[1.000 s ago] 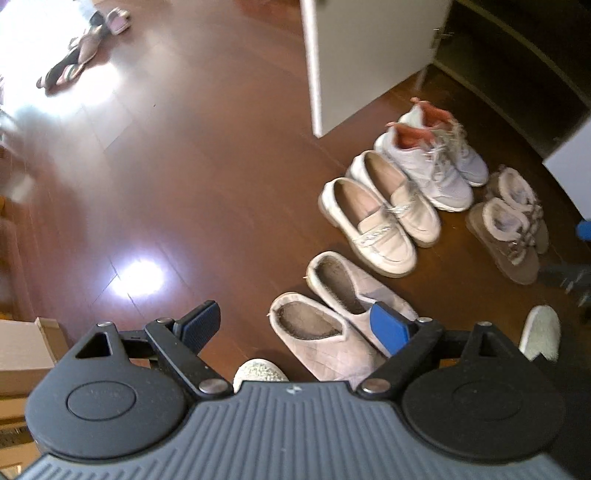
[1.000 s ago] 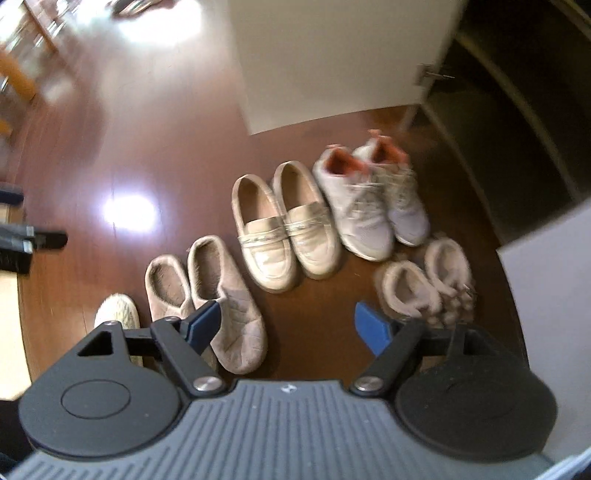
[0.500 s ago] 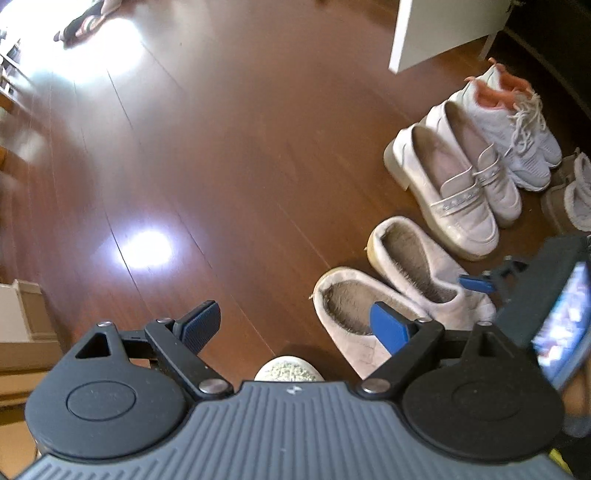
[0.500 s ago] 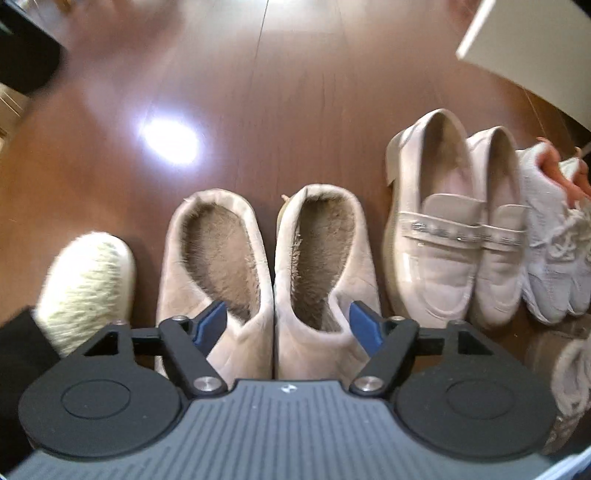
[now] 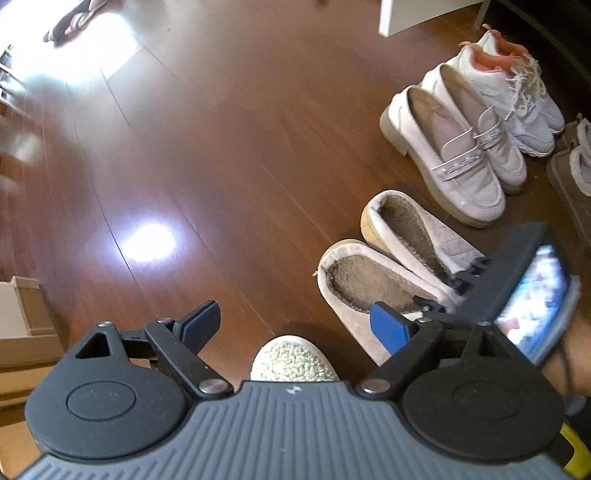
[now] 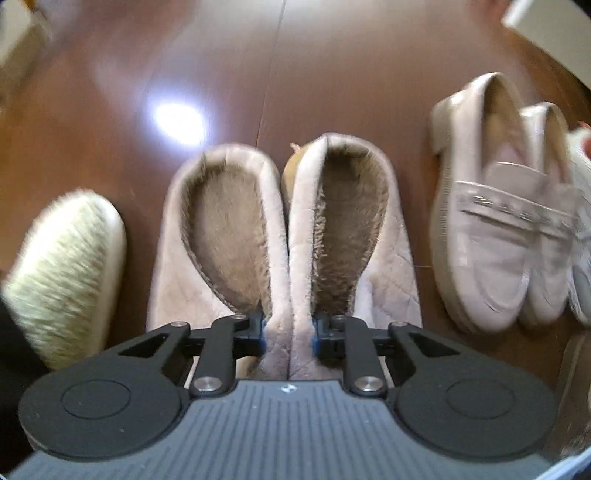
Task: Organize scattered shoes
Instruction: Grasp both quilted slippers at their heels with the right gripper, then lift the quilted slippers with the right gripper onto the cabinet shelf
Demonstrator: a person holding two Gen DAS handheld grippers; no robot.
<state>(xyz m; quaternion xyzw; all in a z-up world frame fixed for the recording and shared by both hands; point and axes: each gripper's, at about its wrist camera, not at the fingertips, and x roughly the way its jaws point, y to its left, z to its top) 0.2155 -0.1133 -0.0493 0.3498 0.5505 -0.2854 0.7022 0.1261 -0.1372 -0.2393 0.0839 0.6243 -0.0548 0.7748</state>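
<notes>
Two pink fur-lined slippers lie side by side on the wooden floor. My right gripper points down between them, its jaws closing on their two adjoining inner walls, and the pads press the pinched plush. In the left wrist view the same slippers lie right of centre with the right gripper on them. My left gripper hangs open over bare floor with nothing between its fingers. A fuzzy white slipper toe shows just below it.
Beige loafers and white sneakers continue the row to the right, with brown fur-trimmed shoes at the edge. A cardboard box stands at the left, a white cabinet door at the top, and more footwear far off.
My right gripper dropped down onto the pink slippers and its jaws came together on their inner walls. My left gripper sank toward the floor and stayed open.
</notes>
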